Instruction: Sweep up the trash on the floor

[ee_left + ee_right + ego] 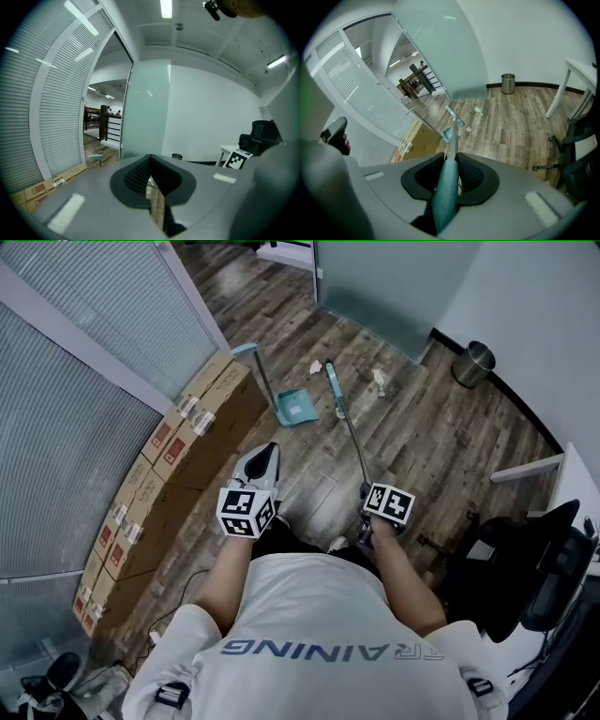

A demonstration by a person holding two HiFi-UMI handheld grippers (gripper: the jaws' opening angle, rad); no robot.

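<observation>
Two crumpled white paper scraps (379, 381) lie on the brown wooden plank floor (422, 437), well ahead of the person. Between them rests the teal head of the long broom (349, 427) with a metal stick. The teal plastic dustpan (295, 407) stands just beside this head. The right gripper (449, 176) has its jaws closed on the broom's teal grip sleeve. The left gripper (151, 180) has its jaws pressed together with nothing between them, apart from the dustpan. Brown cardboard boxes (178, 442) line the left wall, and a round metal waste bin (473, 362) stands far right.
</observation>
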